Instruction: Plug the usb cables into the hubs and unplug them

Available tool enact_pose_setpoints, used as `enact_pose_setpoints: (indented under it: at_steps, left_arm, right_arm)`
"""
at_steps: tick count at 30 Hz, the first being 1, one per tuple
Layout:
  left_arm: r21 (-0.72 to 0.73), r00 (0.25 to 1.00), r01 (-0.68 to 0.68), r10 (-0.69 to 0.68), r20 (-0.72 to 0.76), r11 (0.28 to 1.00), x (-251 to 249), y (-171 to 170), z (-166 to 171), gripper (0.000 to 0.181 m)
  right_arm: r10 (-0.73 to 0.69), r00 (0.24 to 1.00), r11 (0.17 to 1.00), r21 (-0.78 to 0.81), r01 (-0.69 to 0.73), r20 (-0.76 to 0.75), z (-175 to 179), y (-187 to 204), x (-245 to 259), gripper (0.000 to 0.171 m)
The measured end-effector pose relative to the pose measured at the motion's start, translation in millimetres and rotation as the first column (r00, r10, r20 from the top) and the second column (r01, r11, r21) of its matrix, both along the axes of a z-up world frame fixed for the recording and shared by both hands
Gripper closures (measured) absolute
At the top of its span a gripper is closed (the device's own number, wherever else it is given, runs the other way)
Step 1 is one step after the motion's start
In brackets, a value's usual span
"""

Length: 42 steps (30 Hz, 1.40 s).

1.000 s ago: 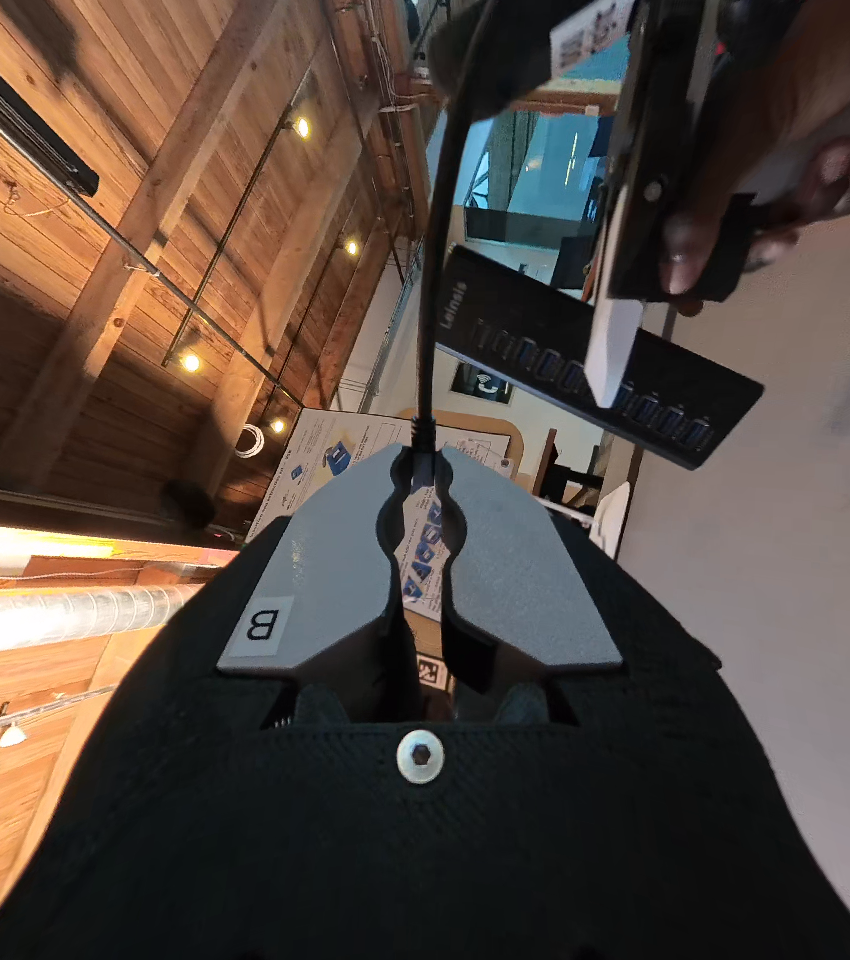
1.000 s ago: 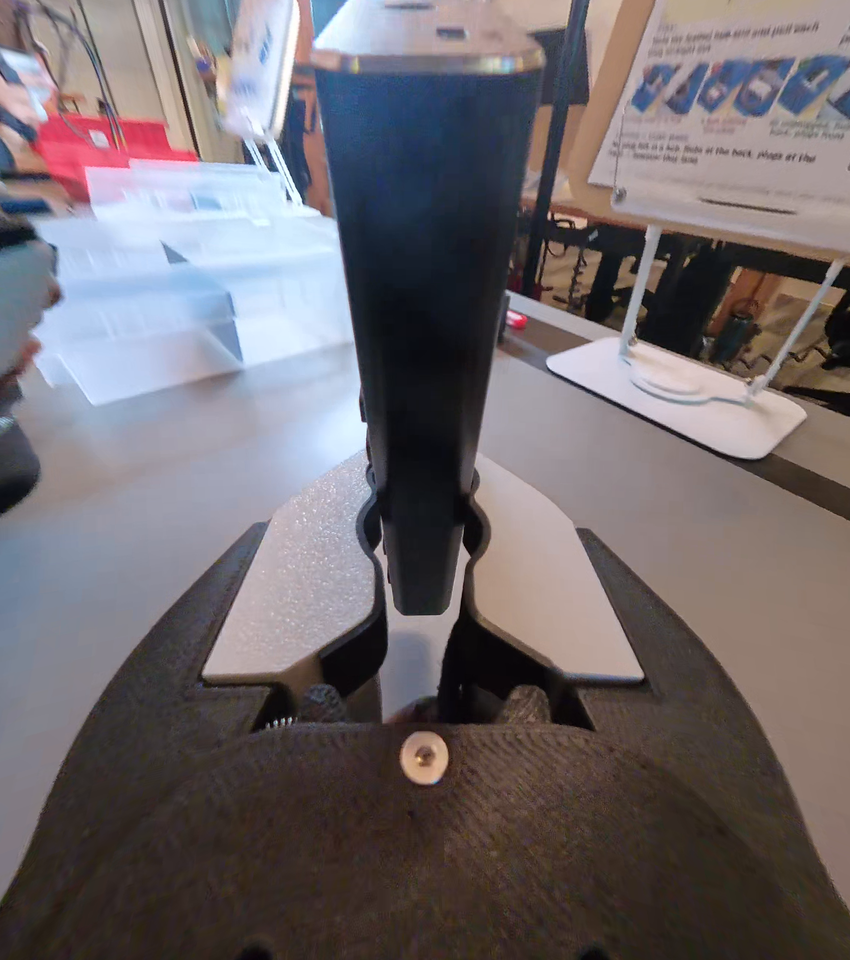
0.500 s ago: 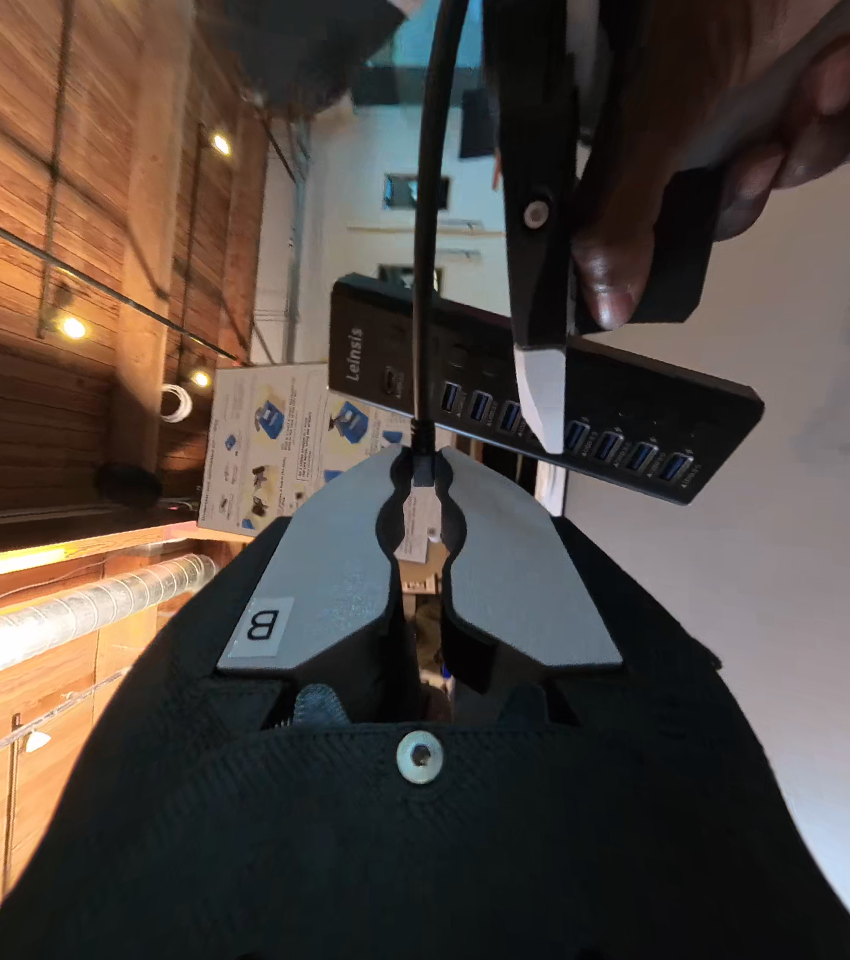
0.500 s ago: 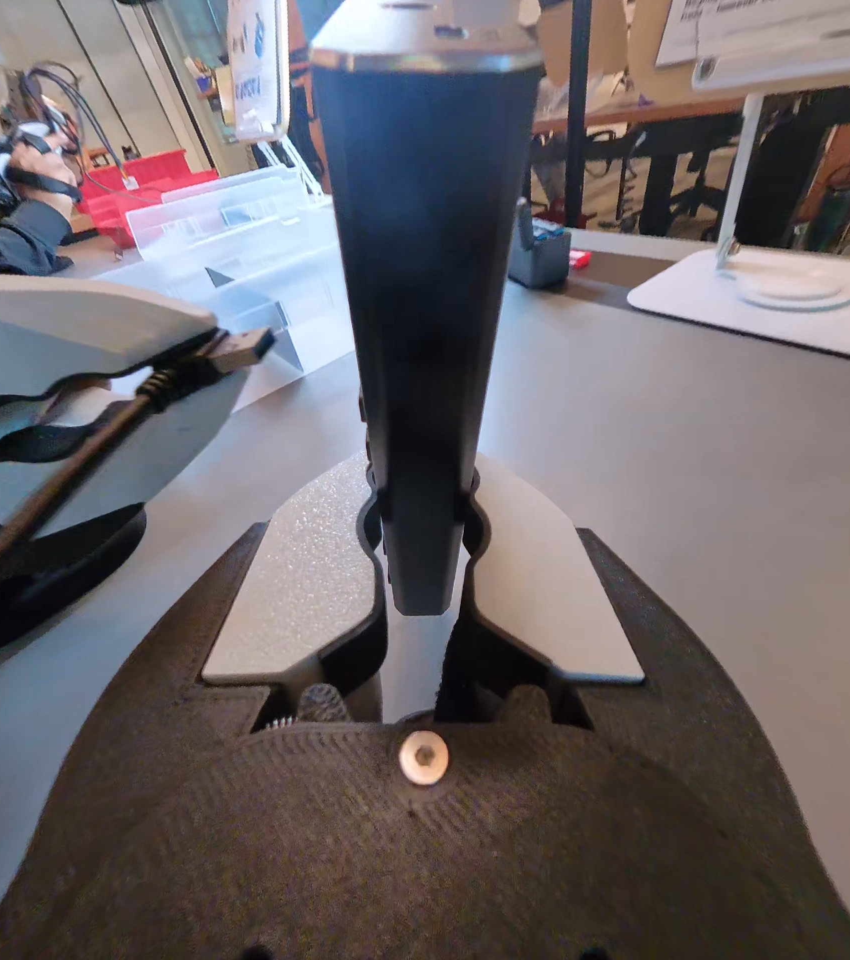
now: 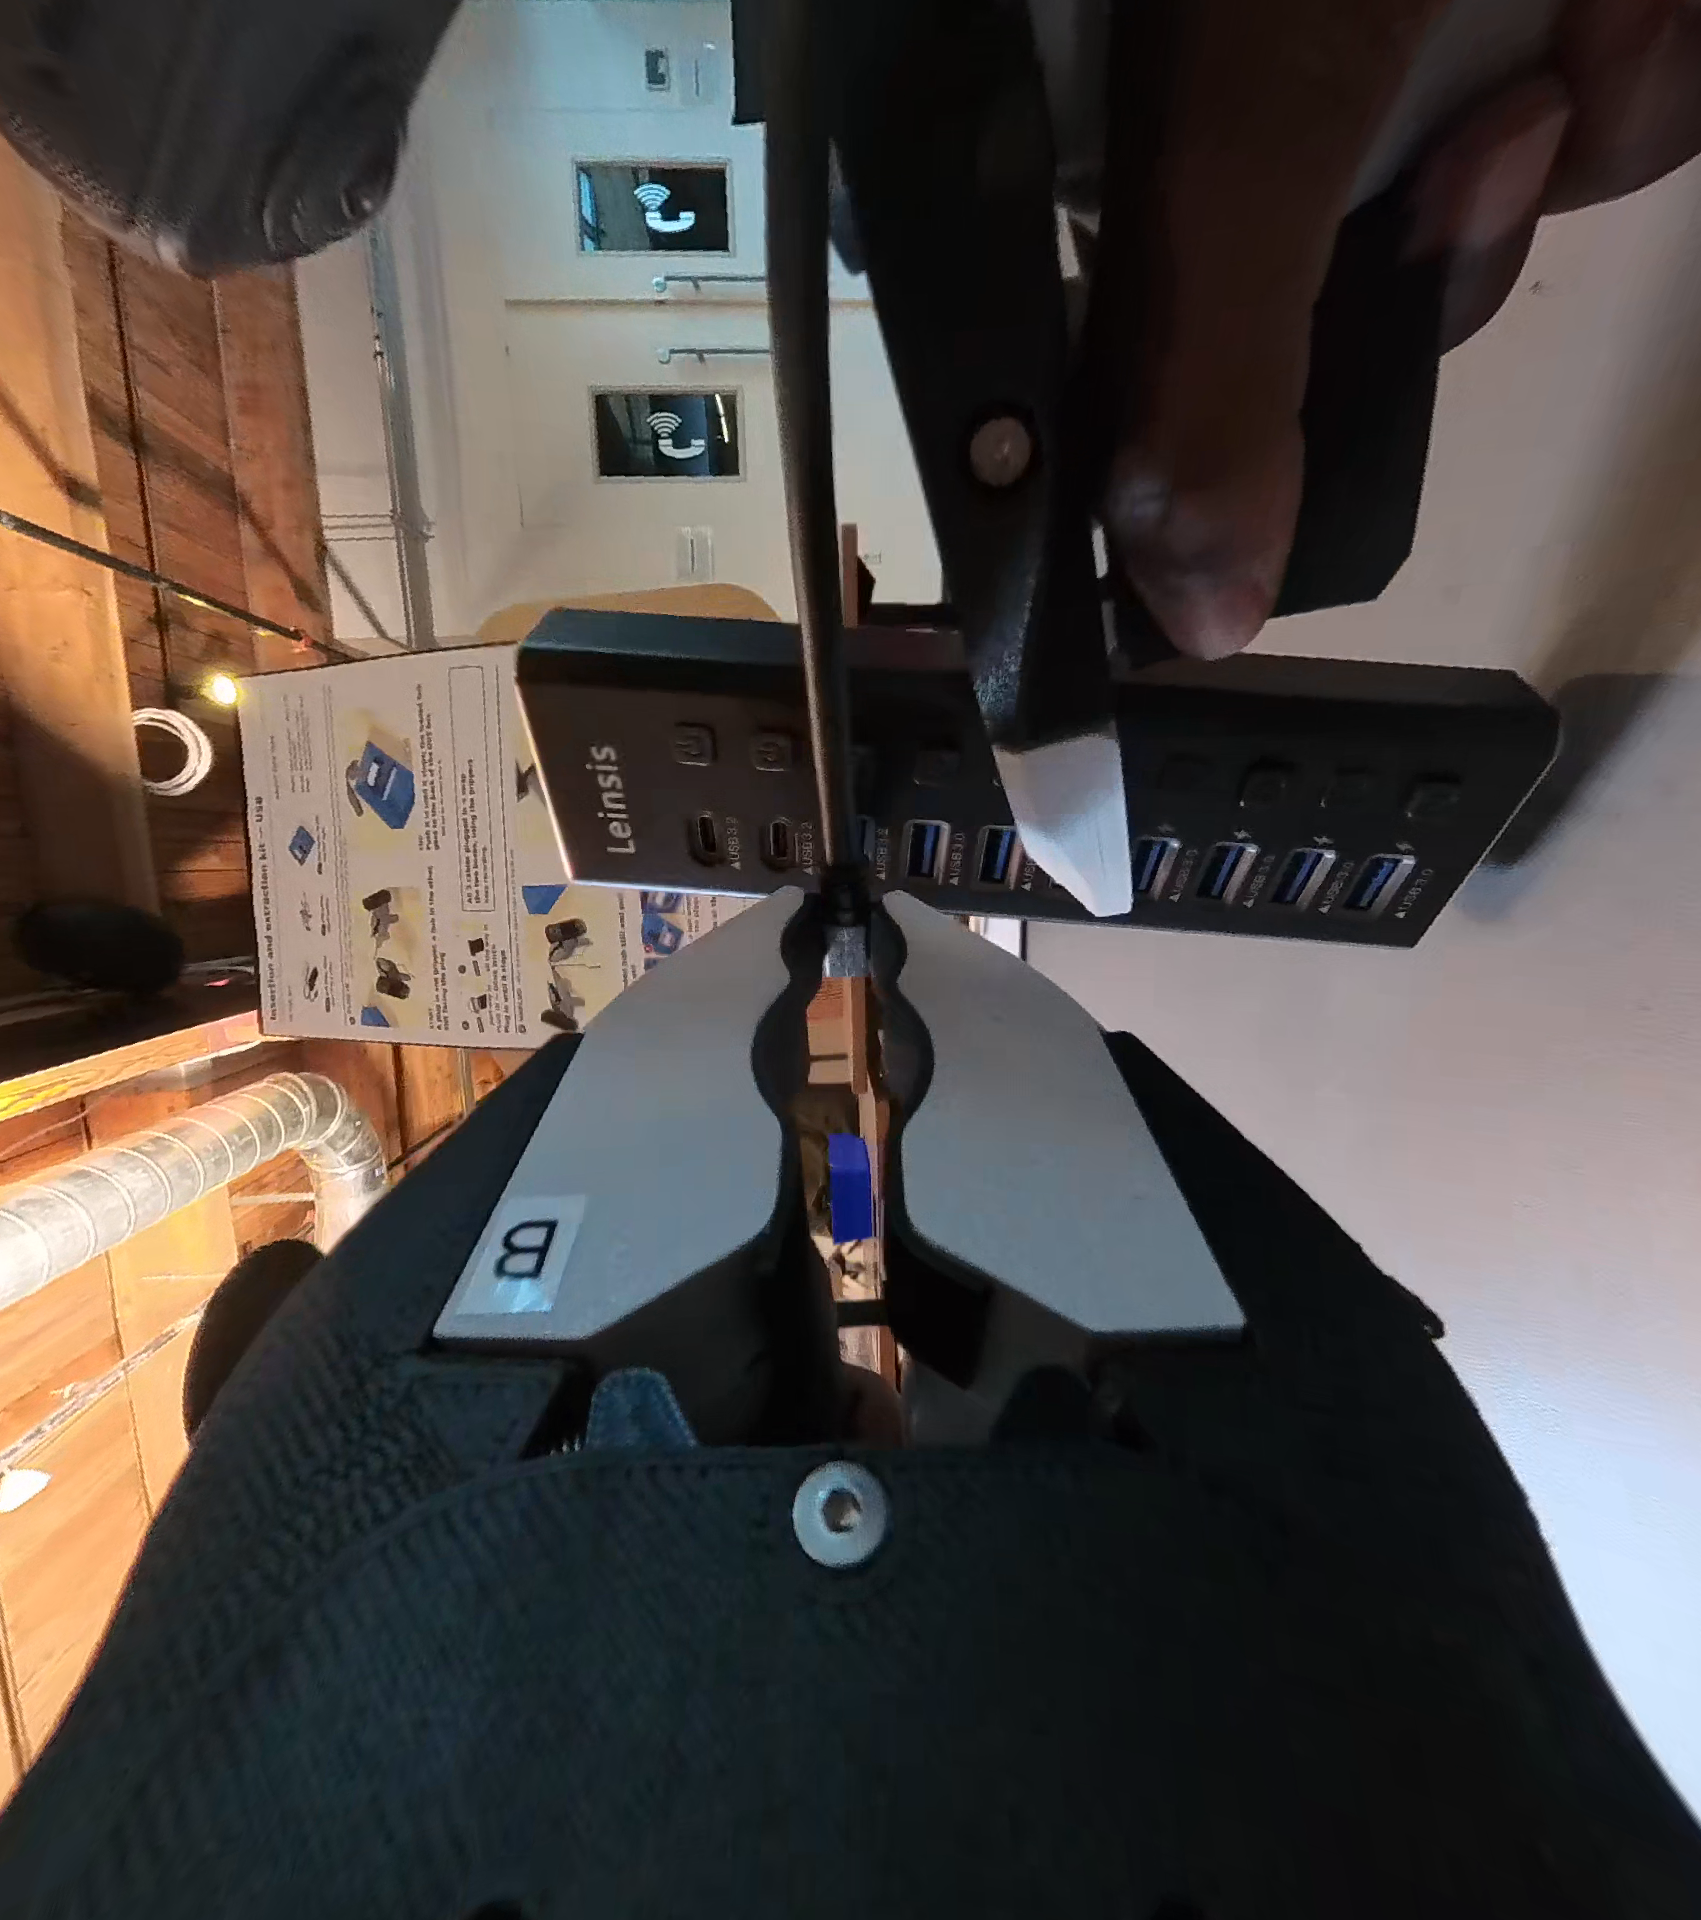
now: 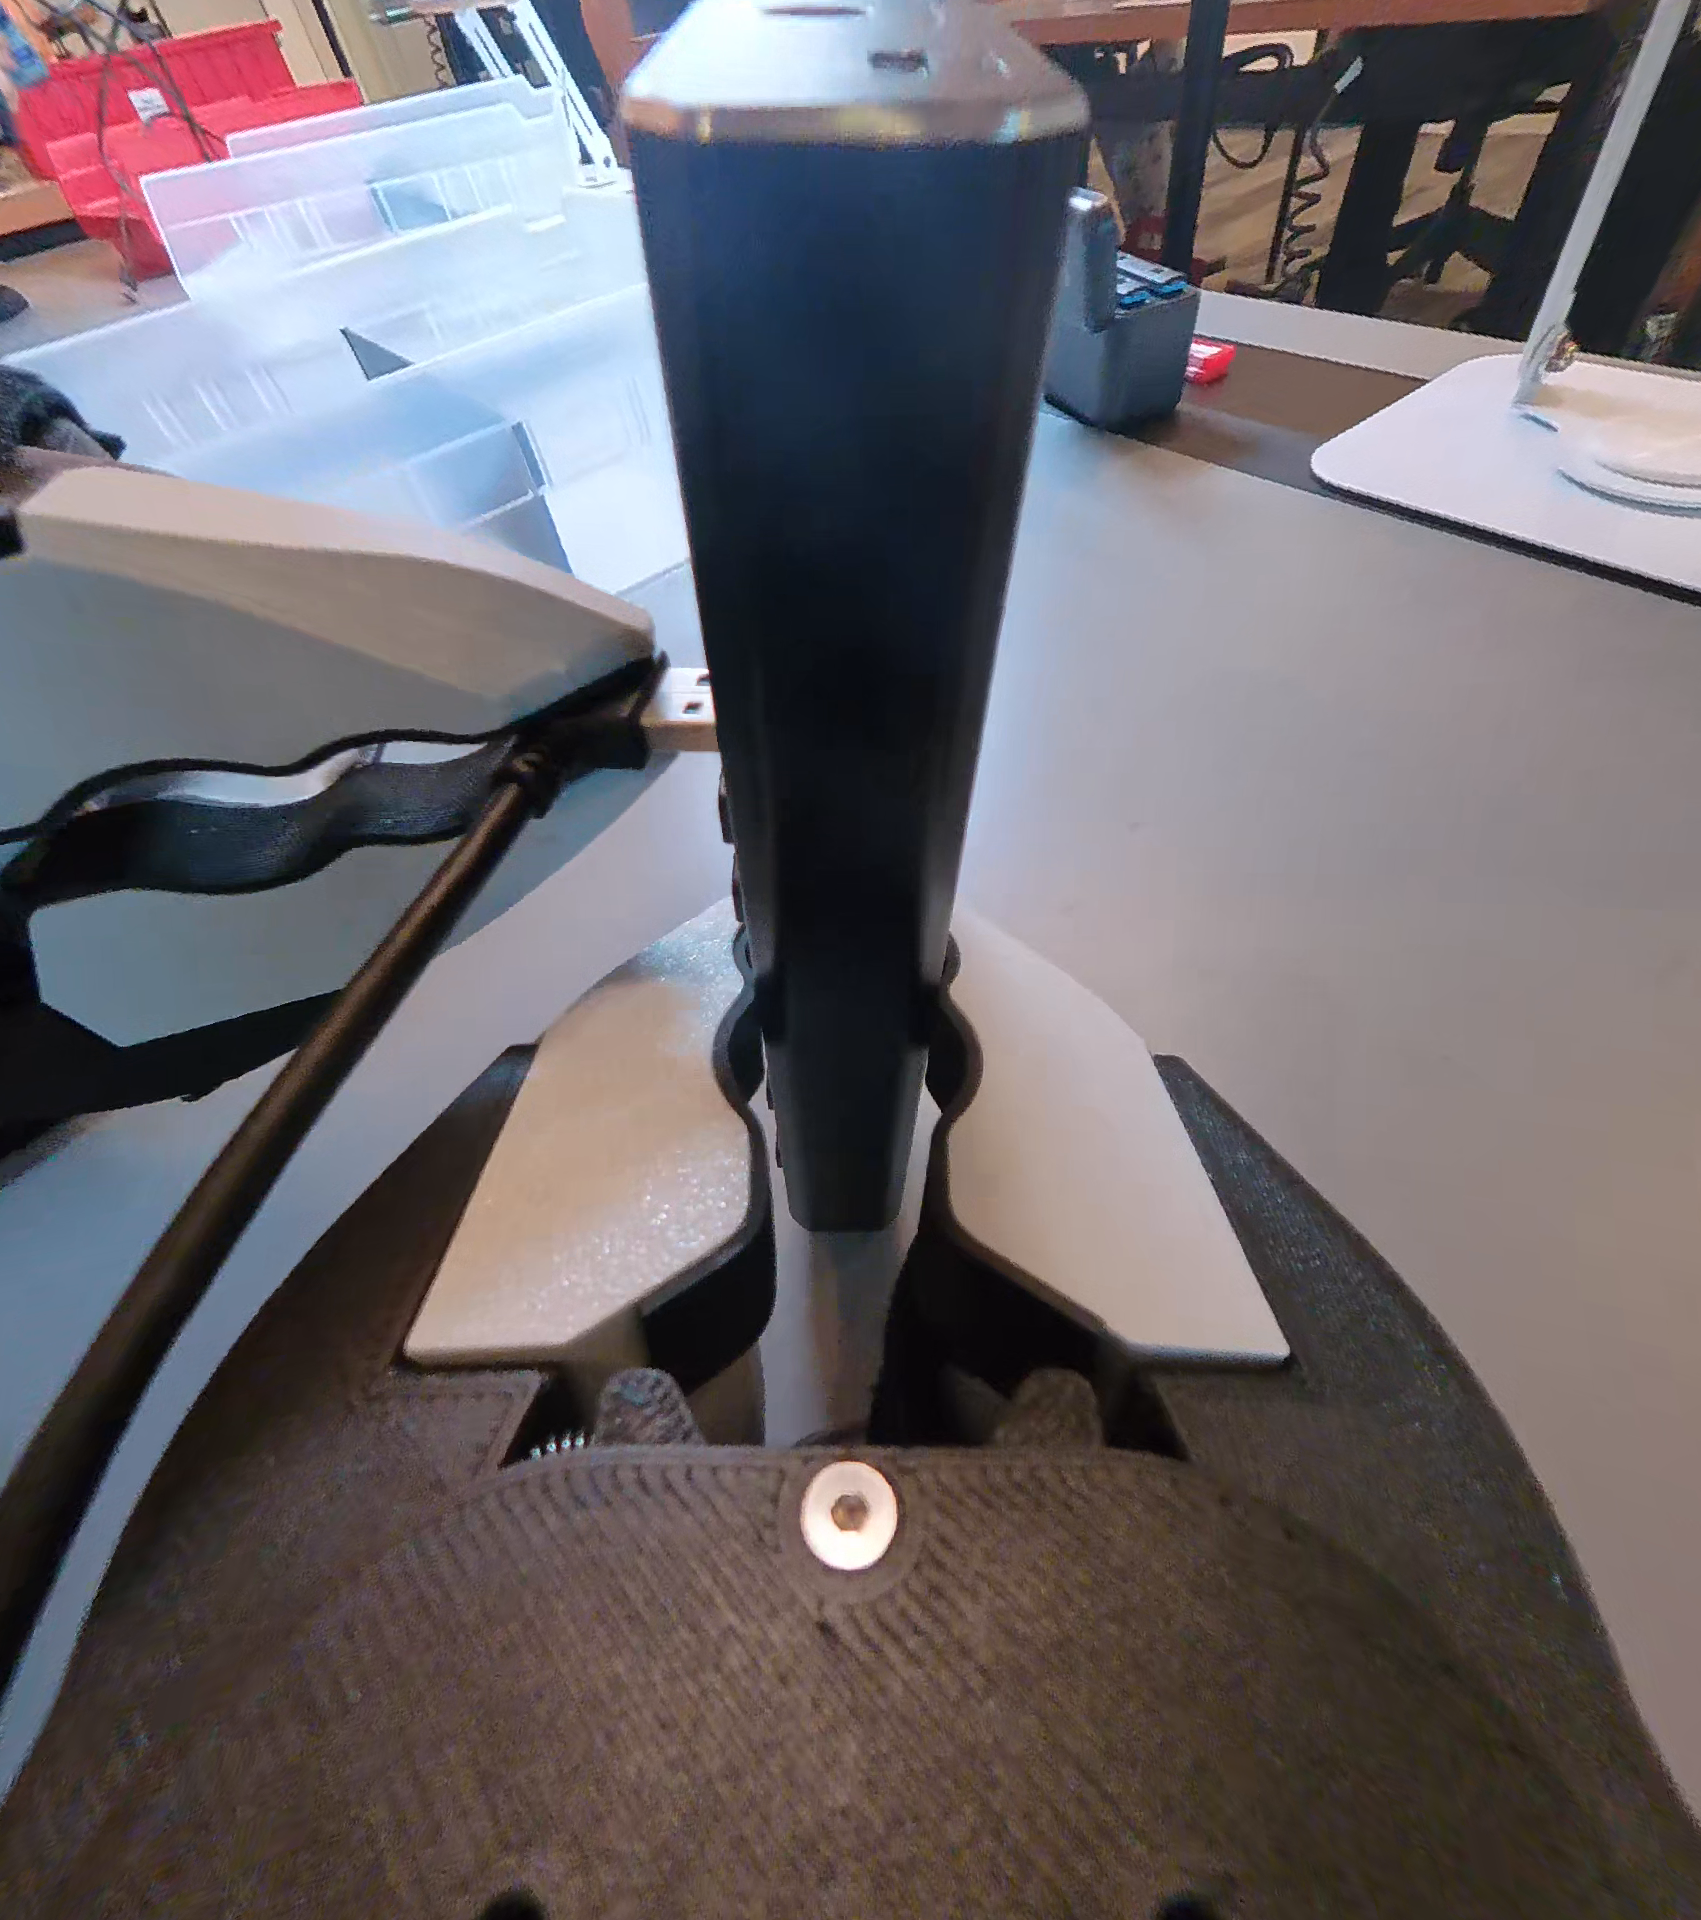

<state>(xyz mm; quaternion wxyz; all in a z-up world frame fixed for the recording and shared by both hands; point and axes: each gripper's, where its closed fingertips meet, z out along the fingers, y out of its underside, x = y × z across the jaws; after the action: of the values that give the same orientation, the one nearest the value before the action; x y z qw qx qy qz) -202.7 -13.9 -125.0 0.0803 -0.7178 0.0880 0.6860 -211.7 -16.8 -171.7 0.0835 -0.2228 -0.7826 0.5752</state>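
Grey desk (image 6: pixel 1345 831) under both tools; wood ceiling w/ spot lamps and a silver duct (image 5: pixel 98 1205) behind.

L wrist view (rolled sideways): left gripper (image 5: pixel 841 935) has its fingers pinched narrow on the plug of a black usb cable (image 5: pixel 804 416), cable running up to 12 o'clock. Black hub (image 5: pixel 1241 769) lies across the frame just past the fingertips, port row facing the camera; plug tip sits right at the ports near its 9 o'clock end. Right gripper clamps the hub from 1 o'clock, a hand (image 5: pixel 1241 364) on it. Instruction poster (image 5: pixel 389 842) at 9 o'clock.

R wrist view: right gripper (image 6: pixel 846 1029) fingers closed on the hub's near end, hub standing upright toward 12. Left gripper enters from 9 o'clock, its metal plug (image 6: pixel 685 717) touching the hub's side face; how deep, can't tell. Clear bins (image 6: pixel 358 312) at 11 o'clock, white stand base (image 6: pixel 1552 488) at 2.
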Motion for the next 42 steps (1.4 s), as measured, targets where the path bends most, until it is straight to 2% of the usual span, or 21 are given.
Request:
enact_pose_setpoints:
  at_steps: [10, 16, 19, 24, 28, 33, 37, 39, 41, 42]
  left_arm:
    - [-0.020, 0.998, -0.065, 0.064, -0.018, 0.998, -3, -6, -3, 0.173]
    - [-0.005, 0.997, -0.043, 0.042, -0.058, 0.999, 0, -5, 4, 0.173]
    - [0.049, 1.000, -0.009, 0.010, -0.014, 0.999, 2, -5, 2, 0.173]
    - [0.057, 1.000, -0.029, 0.028, 0.003, 0.998, 0, -6, -2, 0.174]
    - [0.130, 0.999, 0.004, -0.009, 0.034, 0.991, 1, -5, 0, 0.174]
    - [0.131, 0.999, 0.010, -0.014, 0.030, 0.991, 0, -7, -1, 0.174]
    - [0.176, 1.000, 0.027, -0.027, -0.002, 0.984, -1, -6, 5, 0.172]
    - [0.310, 0.994, 0.108, -0.107, -0.021, 0.945, 1, -1, 13, 0.167]
    - [0.506, 0.979, 0.183, -0.203, -0.016, 0.843, 7, 2, 28, 0.149]
    - [0.604, 0.969, 0.207, -0.244, -0.022, 0.769, 9, 0, 37, 0.144]
  right_arm:
    - [-0.015, 0.997, 0.999, 0.045, 0.018, -0.071, -2, 0, -1, 0.143]
    - [0.005, 0.976, 0.997, 0.081, 0.013, -0.217, 6, 2, 0, 0.142]
    - [0.039, 0.957, 0.991, 0.132, -0.001, -0.286, 5, 3, 2, 0.142]
    - [0.062, 0.937, 0.981, 0.193, 0.006, -0.344, 0, 0, 4, 0.140]
    - [0.078, 0.929, 0.980, 0.199, -0.005, -0.362, 2, 0, 5, 0.139]
    - [0.081, 0.929, 0.977, 0.214, -0.002, -0.361, 0, 1, 5, 0.139]
    - [0.046, 0.945, 0.987, 0.160, 0.007, -0.325, 6, 1, 1, 0.141]
    - [0.033, 0.967, 0.997, 0.080, -0.013, -0.254, 16, 3, -3, 0.143]
    - [-0.006, 0.980, 1.000, 0.004, 0.007, -0.199, 27, 9, -9, 0.143]
    - [-0.028, 0.984, 0.999, -0.025, 0.024, -0.175, 30, 15, -13, 0.143]
